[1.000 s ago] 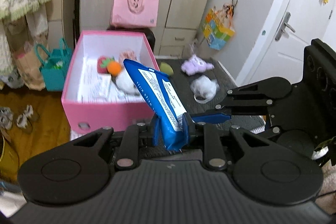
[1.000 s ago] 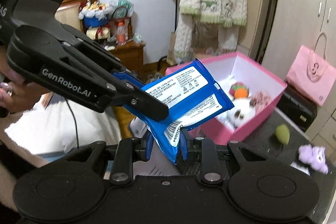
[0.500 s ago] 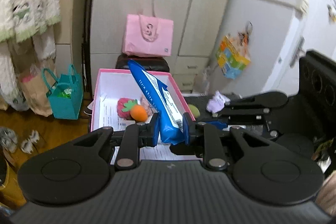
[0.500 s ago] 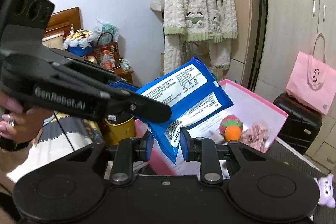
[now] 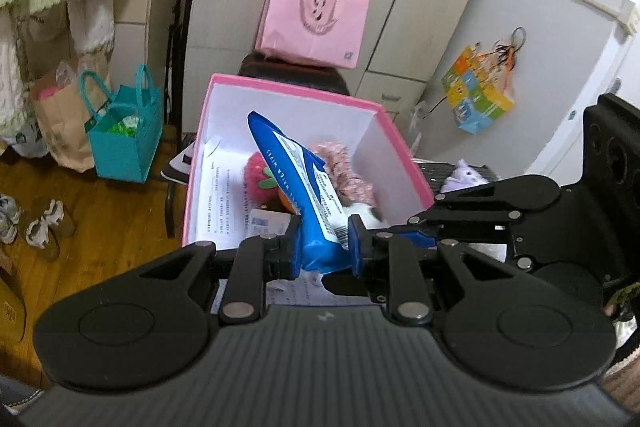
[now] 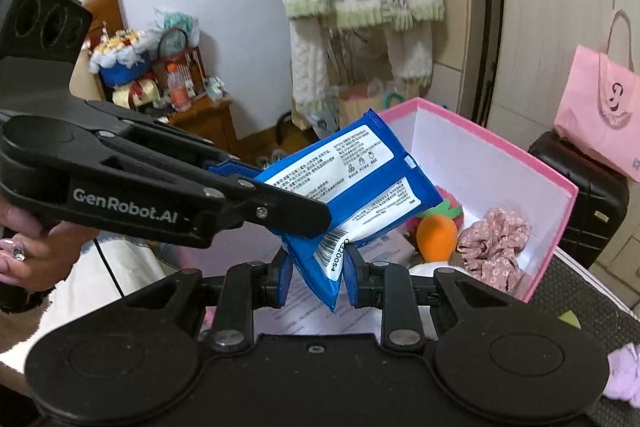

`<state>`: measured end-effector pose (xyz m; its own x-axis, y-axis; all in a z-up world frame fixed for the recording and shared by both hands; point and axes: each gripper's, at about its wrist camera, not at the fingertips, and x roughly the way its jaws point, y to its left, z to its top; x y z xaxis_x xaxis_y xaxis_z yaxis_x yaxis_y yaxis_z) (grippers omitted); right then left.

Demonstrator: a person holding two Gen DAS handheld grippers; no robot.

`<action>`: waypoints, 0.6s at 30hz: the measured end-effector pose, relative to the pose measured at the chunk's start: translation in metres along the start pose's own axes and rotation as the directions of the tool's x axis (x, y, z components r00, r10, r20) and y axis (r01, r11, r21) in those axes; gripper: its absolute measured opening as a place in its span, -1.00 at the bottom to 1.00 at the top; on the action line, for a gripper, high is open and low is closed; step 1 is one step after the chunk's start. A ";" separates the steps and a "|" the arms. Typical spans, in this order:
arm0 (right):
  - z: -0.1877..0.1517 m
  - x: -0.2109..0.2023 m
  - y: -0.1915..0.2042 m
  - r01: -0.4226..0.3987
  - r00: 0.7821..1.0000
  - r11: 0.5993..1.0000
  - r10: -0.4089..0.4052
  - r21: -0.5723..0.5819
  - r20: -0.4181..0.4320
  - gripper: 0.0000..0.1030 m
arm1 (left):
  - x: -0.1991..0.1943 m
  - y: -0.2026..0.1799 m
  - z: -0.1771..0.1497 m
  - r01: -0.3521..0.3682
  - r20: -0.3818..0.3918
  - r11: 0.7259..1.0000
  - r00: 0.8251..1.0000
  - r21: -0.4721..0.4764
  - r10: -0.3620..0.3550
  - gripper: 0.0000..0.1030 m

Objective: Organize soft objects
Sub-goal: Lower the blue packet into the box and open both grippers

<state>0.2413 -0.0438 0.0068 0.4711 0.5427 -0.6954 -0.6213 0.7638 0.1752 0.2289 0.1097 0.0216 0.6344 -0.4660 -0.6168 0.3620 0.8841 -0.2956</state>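
Note:
Both grippers are shut on one blue pack of wet wipes, held in the air over the open pink box. My left gripper pinches its lower end. My right gripper pinches the pack at a bottom corner, and the left gripper's fingers clamp it from the left. Inside the box lie a strawberry toy, an orange carrot toy, a pink floral scrunchie and printed paper sheets.
A purple plush lies on the dark mat right of the box; it also shows in the right wrist view. A green soft piece lies on the mat. A teal bag stands on the wooden floor. A pink tote sits on a dark case.
Both grippers have carried the wipes pack forward and down over the pink box. The box now fills more of both views. Grips are unchanged.

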 end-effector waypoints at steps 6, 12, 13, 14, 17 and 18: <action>0.002 0.021 -0.014 -0.023 0.998 1.000 0.023 0.009 -0.057 -0.37 | 0.019 0.009 -0.003 -0.009 -0.041 0.999 0.999 -0.035 0.008 -0.58; -0.002 0.027 -0.005 0.015 0.995 0.998 -0.021 -0.059 -0.097 -0.21 | 0.010 -0.014 -0.017 -0.147 0.012 0.981 0.989 0.128 0.146 -0.27; -0.004 0.027 -0.004 0.027 0.995 0.997 -0.034 -0.070 -0.098 -0.19 | 0.006 -0.016 -0.019 -0.148 0.012 0.979 0.989 0.140 0.148 -0.24; -0.005 0.025 -0.003 0.027 0.994 0.997 -0.035 -0.077 -0.100 -0.10 | 0.000 -0.016 -0.020 -0.145 0.013 0.980 0.989 0.134 0.144 -0.22; -0.007 0.013 -0.001 0.032 0.996 0.997 -0.038 -0.073 -0.081 0.01 | -0.019 -0.019 -0.020 -0.162 0.042 0.977 0.987 0.139 0.158 -0.19; -0.009 0.007 -0.001 0.036 0.997 0.997 -0.041 -0.072 -0.073 0.02 | -0.025 -0.019 -0.020 -0.167 0.051 0.976 0.986 0.139 0.162 -0.18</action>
<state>0.2393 -0.0437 -0.0041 0.4495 0.4840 -0.7508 -0.6473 0.7557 0.0996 0.1925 0.1049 0.0282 0.7183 -0.3179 -0.6188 0.3419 0.9360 -0.0839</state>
